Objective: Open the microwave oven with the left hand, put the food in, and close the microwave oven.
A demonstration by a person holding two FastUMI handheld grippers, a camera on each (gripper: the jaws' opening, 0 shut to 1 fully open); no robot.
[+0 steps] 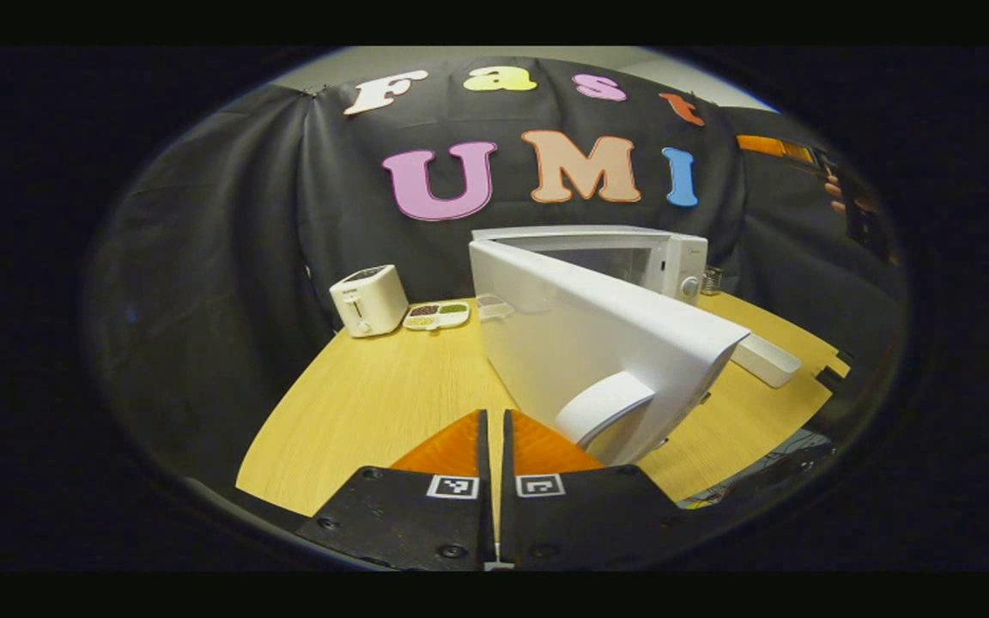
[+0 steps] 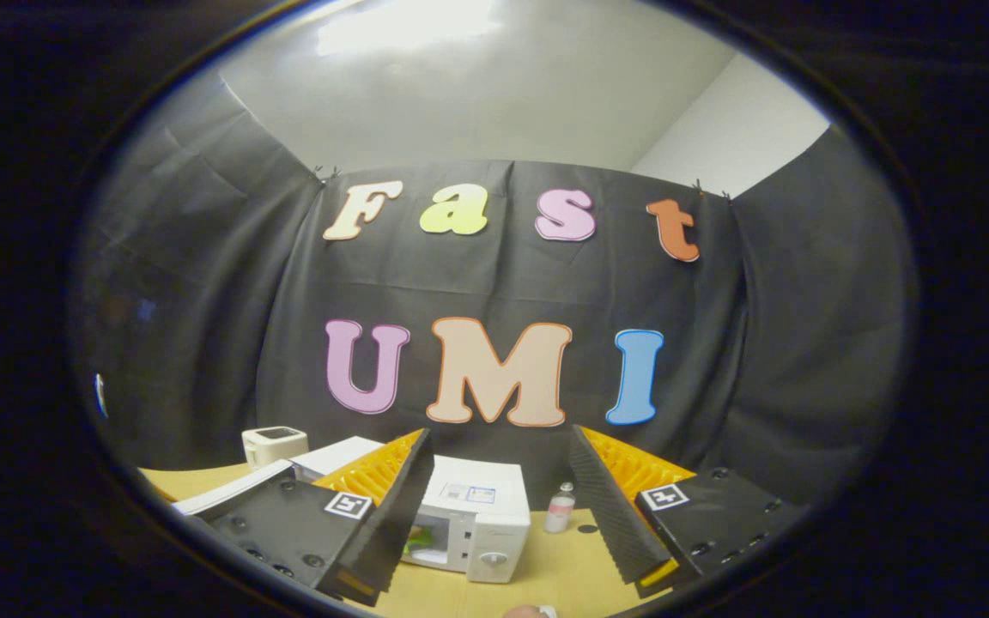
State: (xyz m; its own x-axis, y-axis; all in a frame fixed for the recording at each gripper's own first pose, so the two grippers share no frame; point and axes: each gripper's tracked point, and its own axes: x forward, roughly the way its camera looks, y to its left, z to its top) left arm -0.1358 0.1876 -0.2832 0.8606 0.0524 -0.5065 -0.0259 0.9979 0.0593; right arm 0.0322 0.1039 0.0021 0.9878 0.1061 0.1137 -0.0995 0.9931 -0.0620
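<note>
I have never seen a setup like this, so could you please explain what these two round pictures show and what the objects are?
A person holds one two-finger gripper in each hand, and a fisheye camera rides on each. In the left gripper view, the left gripper has its fingers shut, holding nothing, just before the microwave door, which stands swung open. On the wooden table sit a toaster, a divided dish and the microwave. In the right gripper view, the right gripper is open and empty, raised above the microwave, with something green inside it and a small bottle beside it.
</note>
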